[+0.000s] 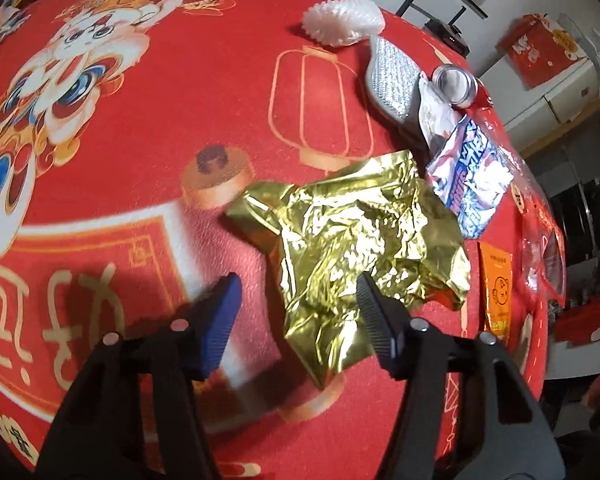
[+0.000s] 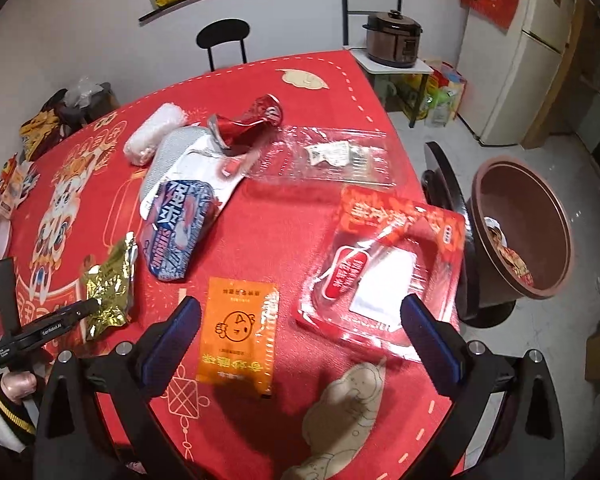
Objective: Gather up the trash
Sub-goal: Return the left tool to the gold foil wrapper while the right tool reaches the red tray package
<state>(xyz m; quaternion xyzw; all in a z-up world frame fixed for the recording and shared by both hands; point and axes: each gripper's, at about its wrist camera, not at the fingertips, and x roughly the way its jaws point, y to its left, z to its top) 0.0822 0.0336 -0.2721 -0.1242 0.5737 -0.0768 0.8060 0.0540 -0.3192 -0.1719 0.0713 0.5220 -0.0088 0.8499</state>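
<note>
A crumpled gold foil wrapper (image 1: 364, 236) lies on the red tablecloth (image 1: 140, 160). My left gripper (image 1: 296, 300) is open just above its near part, the right finger over the foil. It also shows in the right wrist view (image 2: 110, 286) with the left gripper's tip at its edge. My right gripper (image 2: 300, 324) is open and empty above an orange sachet (image 2: 238, 328) and a red-and-clear plastic pack (image 2: 384, 268). A blue-white wrapper (image 2: 176, 228), crushed red can (image 2: 248, 122), white foam wrap (image 2: 154, 132) and clear bag (image 2: 328, 156) lie farther back.
A brown bin (image 2: 528, 232) with some trash inside stands on the floor off the table's right edge, next to a black chair (image 2: 444, 176). Snack bags (image 2: 40, 128) sit at the far left of the table. A rice cooker (image 2: 394, 38) and a fridge (image 2: 516, 40) stand behind.
</note>
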